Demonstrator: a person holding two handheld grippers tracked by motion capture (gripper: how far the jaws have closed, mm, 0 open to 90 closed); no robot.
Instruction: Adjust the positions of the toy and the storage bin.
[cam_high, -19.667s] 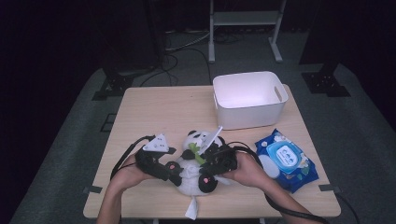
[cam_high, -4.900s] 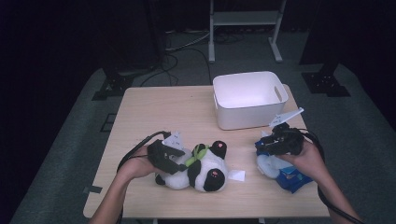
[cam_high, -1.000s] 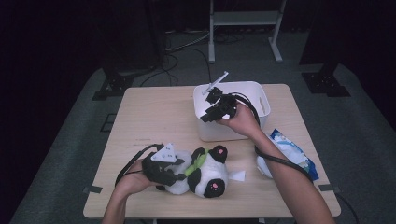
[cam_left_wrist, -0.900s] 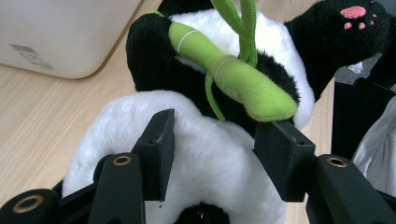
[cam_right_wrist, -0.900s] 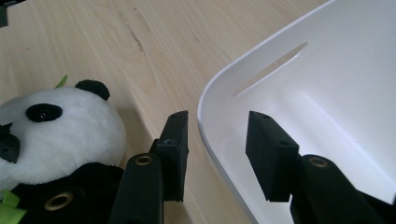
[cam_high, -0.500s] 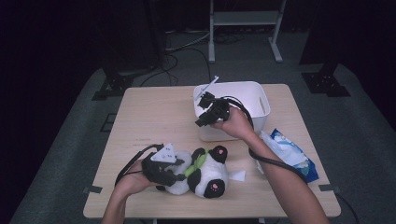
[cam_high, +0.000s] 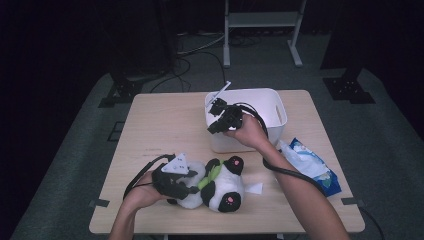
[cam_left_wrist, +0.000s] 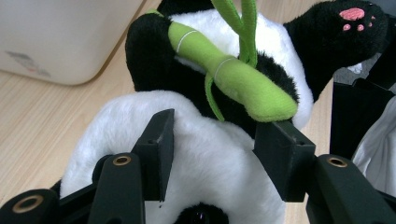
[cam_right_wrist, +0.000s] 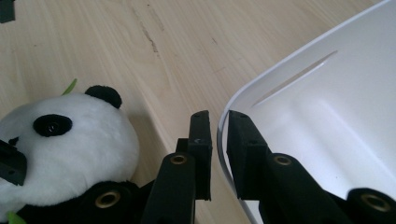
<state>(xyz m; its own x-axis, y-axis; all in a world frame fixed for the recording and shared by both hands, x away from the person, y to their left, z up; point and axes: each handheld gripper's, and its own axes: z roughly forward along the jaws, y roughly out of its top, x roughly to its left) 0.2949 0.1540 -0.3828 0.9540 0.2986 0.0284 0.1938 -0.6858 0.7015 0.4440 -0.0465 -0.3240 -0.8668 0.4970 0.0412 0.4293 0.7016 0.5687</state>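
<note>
Centrally, near the front edge of the wooden table (cam_high: 165, 125), the plush panda (cam_high: 217, 182) is laid on its back, its long axis running across the table, head toward the person's left and pink-soled feet toward the right. A green bamboo stalk (cam_left_wrist: 233, 77) is seen lying aslant on its chest. The left gripper (cam_left_wrist: 212, 154) is clamped, jaws part-open, on the panda's white head. The right gripper (cam_right_wrist: 218, 154) is set over the near rim of the white plastic bin (cam_high: 270, 107), one jaw inside and one outside; its jaws have just been closing, and only a narrow gap around the wall is left.
</note>
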